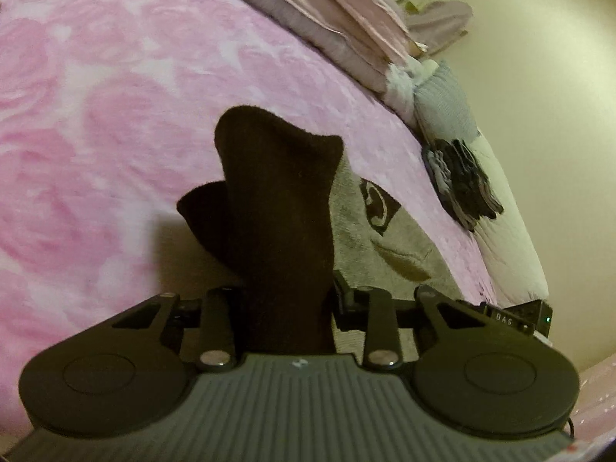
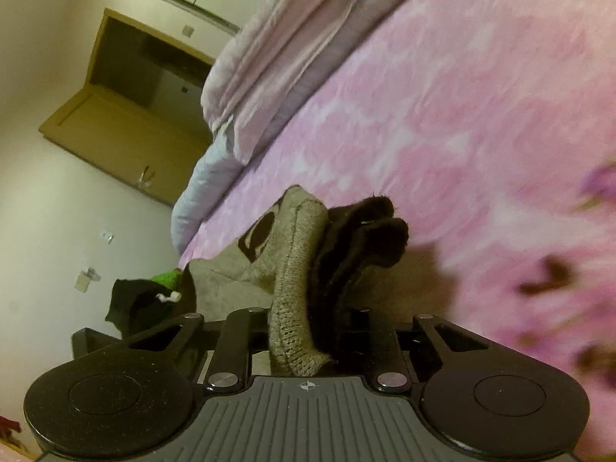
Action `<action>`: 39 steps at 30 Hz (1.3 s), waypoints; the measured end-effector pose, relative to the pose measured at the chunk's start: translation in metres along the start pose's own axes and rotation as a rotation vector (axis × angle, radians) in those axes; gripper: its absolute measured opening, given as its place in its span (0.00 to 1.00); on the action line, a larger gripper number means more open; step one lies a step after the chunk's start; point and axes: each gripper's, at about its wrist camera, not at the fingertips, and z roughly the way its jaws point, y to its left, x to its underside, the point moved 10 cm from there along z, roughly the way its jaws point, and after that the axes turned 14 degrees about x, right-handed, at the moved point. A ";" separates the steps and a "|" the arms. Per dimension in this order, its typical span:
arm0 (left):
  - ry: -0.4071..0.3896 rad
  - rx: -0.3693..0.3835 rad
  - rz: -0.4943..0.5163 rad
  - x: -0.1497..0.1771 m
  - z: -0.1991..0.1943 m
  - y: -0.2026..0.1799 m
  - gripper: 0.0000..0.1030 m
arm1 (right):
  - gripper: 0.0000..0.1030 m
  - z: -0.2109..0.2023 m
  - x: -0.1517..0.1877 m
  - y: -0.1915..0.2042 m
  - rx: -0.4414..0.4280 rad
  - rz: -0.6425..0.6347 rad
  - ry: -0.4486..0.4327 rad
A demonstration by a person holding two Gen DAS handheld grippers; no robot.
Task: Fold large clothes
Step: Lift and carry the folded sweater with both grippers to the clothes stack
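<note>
The left gripper [image 1: 287, 300] is clenched on a dark brown fold [image 1: 269, 208] of the garment, its jaws drawn close with the bunched cloth filling the gap between them and rising in two soft peaks beyond the tips. The right gripper [image 2: 319, 331] is likewise clamped on cloth: a beige knitted hem [image 2: 296, 300] and a dark brown layer [image 2: 346, 269] are squeezed side by side between its jaws. Both tools point forward and somewhat down at the bed, and the right wrist view is strongly tilted, so that the bed runs diagonally through it. The beige garment [image 1: 369, 238], with a dark printed patch on it, lies on the pink rose-patterned bedspread [image 1: 115, 115] near the bed's edge, its gripped parts lifted off the cover and throwing shadows on it. A folded pinkish-lilac quilt [image 1: 338, 19] lies along the far edge of the bed, and a small pile of dark clothes [image 1: 462, 181] sits at the same edge, towards the corner. Past the bed in the right wrist view stands an open wooden door [image 2: 127, 115].
</note>
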 end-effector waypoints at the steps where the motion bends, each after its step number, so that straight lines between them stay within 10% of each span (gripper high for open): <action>1: 0.008 0.006 0.005 0.002 0.007 -0.009 0.25 | 0.17 -0.009 -0.004 -0.005 0.003 0.008 -0.010; 19: 0.245 0.153 0.016 -0.031 0.244 -0.201 0.23 | 0.17 -0.195 -0.173 -0.123 0.154 0.206 -0.125; 29: 0.297 0.270 0.113 -0.115 0.315 -0.391 0.23 | 0.17 -0.341 -0.314 -0.091 0.225 0.222 -0.275; 39: 0.179 0.249 0.139 -0.165 0.490 -0.513 0.23 | 0.17 -0.397 -0.515 -0.192 0.178 0.137 -0.261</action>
